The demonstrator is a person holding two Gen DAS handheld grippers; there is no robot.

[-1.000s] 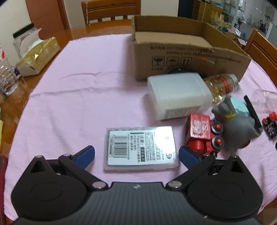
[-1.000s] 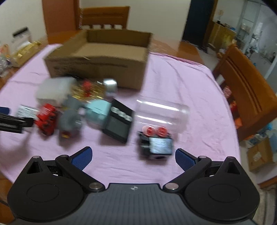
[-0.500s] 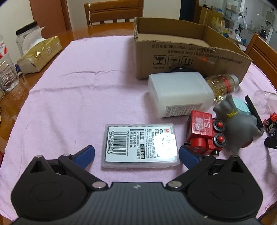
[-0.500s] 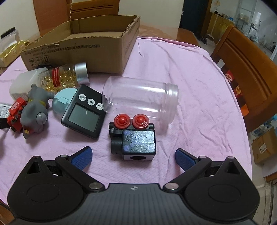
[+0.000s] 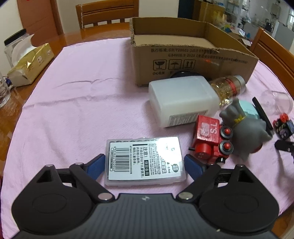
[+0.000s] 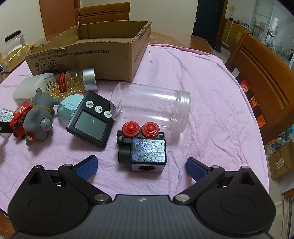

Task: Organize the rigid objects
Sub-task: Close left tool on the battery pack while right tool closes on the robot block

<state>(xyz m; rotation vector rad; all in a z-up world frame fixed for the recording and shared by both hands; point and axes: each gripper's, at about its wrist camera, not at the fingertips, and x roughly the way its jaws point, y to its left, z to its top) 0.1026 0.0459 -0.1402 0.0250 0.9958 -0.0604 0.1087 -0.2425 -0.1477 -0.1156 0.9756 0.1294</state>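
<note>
My left gripper (image 5: 144, 162) is open, its blue fingers on either side of a clear flat battery case (image 5: 144, 160) that lies on the pink cloth. A red toy train (image 5: 211, 141), a grey figurine (image 5: 244, 132) and a white plastic bottle (image 5: 182, 100) lie to its right. My right gripper (image 6: 141, 165) is open just behind a black toy block with two red knobs (image 6: 142, 147). A clear jar (image 6: 150, 107) lies on its side beyond it. A black timer (image 6: 91, 121), a capsule bottle (image 6: 71, 82) and an open cardboard box (image 6: 95, 49) lie further left.
A gold tissue pack (image 5: 30, 65) and a clear container (image 5: 12, 47) stand on the wooden table at the far left. Wooden chairs stand behind the box (image 5: 108, 12) and at the right (image 6: 264, 77). A light blue round case (image 6: 68, 108) lies under the timer's edge.
My left gripper has moved forward, so its fingers now flank the battery case. My right gripper has swung right and closed in on the black toy block.
</note>
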